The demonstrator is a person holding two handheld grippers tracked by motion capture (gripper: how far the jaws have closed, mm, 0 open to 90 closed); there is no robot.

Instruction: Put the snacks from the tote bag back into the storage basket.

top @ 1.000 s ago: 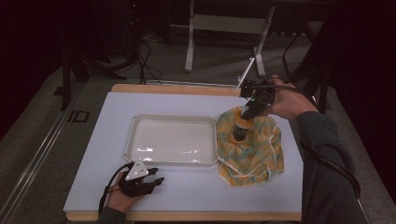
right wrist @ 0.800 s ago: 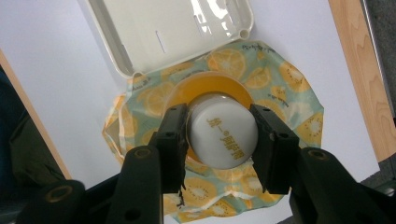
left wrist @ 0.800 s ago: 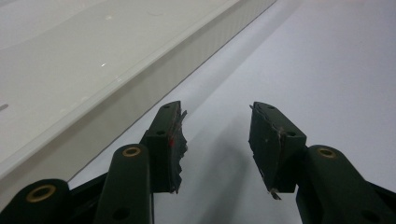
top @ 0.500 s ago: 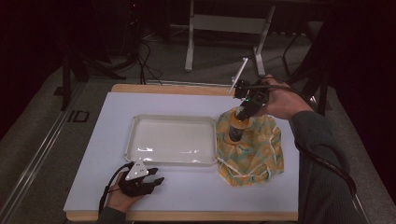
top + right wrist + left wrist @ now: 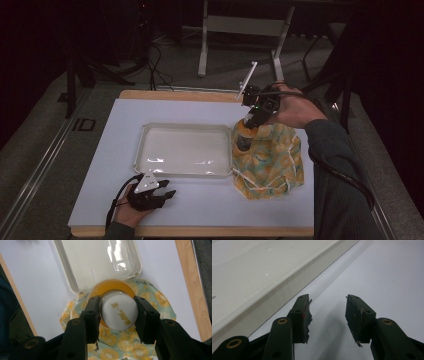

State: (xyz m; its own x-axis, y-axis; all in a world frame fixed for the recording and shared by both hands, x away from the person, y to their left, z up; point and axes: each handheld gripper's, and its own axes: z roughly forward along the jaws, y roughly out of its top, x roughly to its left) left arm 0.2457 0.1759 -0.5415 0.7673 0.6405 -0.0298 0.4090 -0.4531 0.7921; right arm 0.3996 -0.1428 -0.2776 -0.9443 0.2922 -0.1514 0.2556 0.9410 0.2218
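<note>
From the left: my left gripper (image 5: 150, 192) rests on the white table (image 5: 115, 130) at the near edge, just near-side of the shallow, translucent white plastic tray (image 5: 145, 131). Its jaws are spread apart with bare table between them; in the left gripper view the tray's side wall (image 5: 294, 281) runs past just off the left jaw, not touching it.

Right of the tray, touching its right rim, lies the yellow-and-teal patterned cloth bag (image 5: 274, 160), bunched up on the table. Standing in its far-left part is the orange bottle with a white round cap (image 5: 245, 135), upright, long axis vertical.

My right gripper (image 5: 248, 126) comes down on the bottle from above. In the right gripper view the cap (image 5: 119, 312) sits squarely between the two jaws, one on each side; they look pressed against it, so I judge the right gripper is grasping the bottle by the cap.

The bottle sits directly under the right jaws, with the tray immediately to its left. The right hand is far nearer it; the left is well apart.

Count: one tray, one bag, one bottle, two grippers.
</note>
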